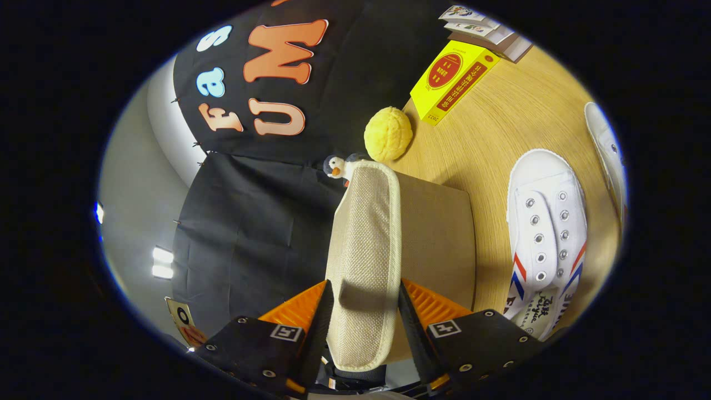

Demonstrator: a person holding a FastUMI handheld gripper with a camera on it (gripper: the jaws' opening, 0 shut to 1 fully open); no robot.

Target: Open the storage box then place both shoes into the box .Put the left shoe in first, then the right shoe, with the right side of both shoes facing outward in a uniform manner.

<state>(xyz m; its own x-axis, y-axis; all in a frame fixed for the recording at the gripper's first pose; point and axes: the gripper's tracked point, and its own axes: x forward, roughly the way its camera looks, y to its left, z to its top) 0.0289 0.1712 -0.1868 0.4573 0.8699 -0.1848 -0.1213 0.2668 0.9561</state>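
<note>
Here the gripper point(364, 311) is clamped on the beige fabric lid point(364, 233) of the storage box point(436, 233), lifting it edge-on. Beyond the fingers, one white canvas shoe point(547, 233) lies on the wooden table point(489, 128) beside the box, and another shoe point(608, 150) farther out. Opening seems underway; neither shoe is packed yet.

the storage box lid point(364, 244) is showing coarse woven beige cloth with a paler cloth trim, and the gripper point(364, 311) is pinching it between matt black fingers point(319, 322) backed by ribbed orange plastic. the desk point(500, 139) is showing smooth, light wood grain. the shoe point(547, 233) is looking like white canvas with shiny metal eyelets. the yellow carton point(452, 80) is looking like slightly glossy cardboard.
</note>
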